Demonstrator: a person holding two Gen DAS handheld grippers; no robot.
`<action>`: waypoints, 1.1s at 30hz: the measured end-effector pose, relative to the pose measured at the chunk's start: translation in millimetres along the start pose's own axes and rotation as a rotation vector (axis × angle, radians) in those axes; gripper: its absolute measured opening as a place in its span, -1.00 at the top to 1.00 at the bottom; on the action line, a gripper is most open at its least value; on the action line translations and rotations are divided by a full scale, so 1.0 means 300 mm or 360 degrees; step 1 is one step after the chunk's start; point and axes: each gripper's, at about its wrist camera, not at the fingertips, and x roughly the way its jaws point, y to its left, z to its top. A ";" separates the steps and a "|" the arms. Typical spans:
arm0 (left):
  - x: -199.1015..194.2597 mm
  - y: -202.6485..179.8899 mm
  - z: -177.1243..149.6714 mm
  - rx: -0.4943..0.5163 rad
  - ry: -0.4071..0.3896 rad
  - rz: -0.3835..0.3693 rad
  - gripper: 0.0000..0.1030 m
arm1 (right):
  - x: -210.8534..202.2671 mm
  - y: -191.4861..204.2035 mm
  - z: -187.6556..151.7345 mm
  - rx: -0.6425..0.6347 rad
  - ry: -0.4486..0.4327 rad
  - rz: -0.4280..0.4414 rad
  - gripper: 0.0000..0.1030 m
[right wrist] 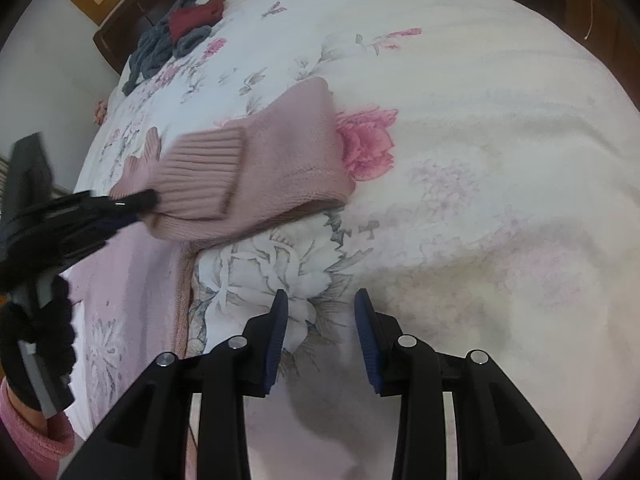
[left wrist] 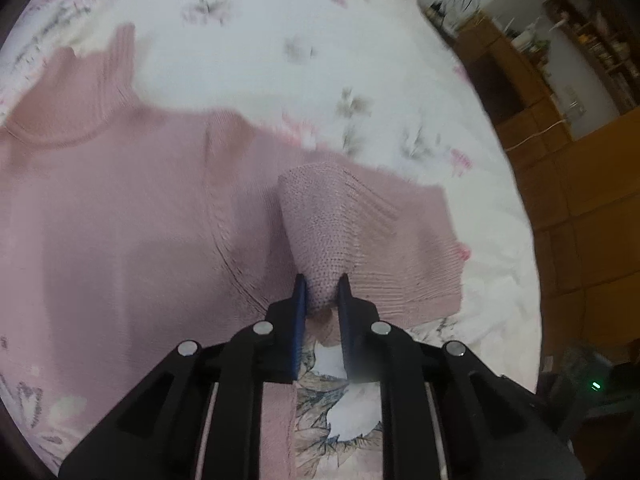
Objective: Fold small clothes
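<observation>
The left wrist view is taken from just behind the black, blue-padded fingers [left wrist: 305,304], close above the pink knitted sweater [left wrist: 120,208] on the floral-quilted bed [left wrist: 360,60]. The right wrist view is set similarly behind its own fingers [right wrist: 280,320]. The sweater's ribbed sleeve [right wrist: 240,168] is shared by both views.

The pink sweater [left wrist: 120,208] runs off the left edge, its collar smeared by blur; beside it, the floral bedspread [left wrist: 248,40] print blurs too.
</observation>
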 end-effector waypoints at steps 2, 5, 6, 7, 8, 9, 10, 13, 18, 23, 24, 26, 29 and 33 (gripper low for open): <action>-0.076 0.020 -0.002 0.0020 -0.0100 0.0016 0.75 | 0.003 0.007 0.005 -0.0001 -0.0002 0.0004 0.31; -0.175 0.076 0.008 0.0016 -0.0200 0.0051 0.75 | 0.010 0.025 0.022 0.0000 -0.0004 0.0011 0.31; -0.209 0.099 0.010 0.0013 -0.0229 0.0065 0.75 | 0.013 0.034 0.030 -0.0001 -0.0006 0.0017 0.31; -0.239 0.126 0.011 0.0011 -0.0253 0.0080 0.75 | 0.018 0.045 0.041 -0.0006 -0.0009 0.0024 0.31; -0.270 0.151 0.011 0.0004 -0.0277 0.0097 0.75 | 0.024 0.058 0.052 -0.0009 -0.0012 0.0029 0.31; -0.298 0.177 0.009 -0.0007 -0.0289 0.0103 0.75 | 0.031 0.070 0.062 -0.0011 -0.0014 0.0033 0.31; -0.319 0.205 0.011 -0.0023 -0.0302 0.0117 0.75 | 0.040 0.087 0.075 -0.0011 -0.0014 0.0044 0.31; -0.369 0.285 0.021 -0.0052 -0.0333 0.0161 0.75 | 0.069 0.148 0.116 -0.0029 -0.0019 0.0072 0.31; -0.436 0.434 0.031 -0.0128 -0.0377 0.0223 0.75 | 0.123 0.259 0.176 -0.0087 -0.0015 0.0111 0.31; -0.412 0.587 0.022 -0.0244 -0.0350 0.0295 0.75 | 0.224 0.360 0.209 -0.0134 0.0055 0.0173 0.31; -0.400 0.612 0.018 -0.0259 -0.0337 0.0311 0.75 | 0.241 0.373 0.209 -0.0142 0.0071 0.0175 0.31; -0.362 0.665 0.009 -0.0303 -0.0297 0.0335 0.75 | 0.285 0.395 0.204 -0.0164 0.0103 0.0129 0.31; -0.320 0.739 -0.010 -0.0367 -0.0255 0.0370 0.75 | 0.336 0.410 0.192 -0.0176 0.0135 0.0101 0.31; -0.271 0.819 -0.031 -0.0434 -0.0200 0.0397 0.73 | 0.375 0.423 0.182 -0.0201 0.0144 0.0039 0.34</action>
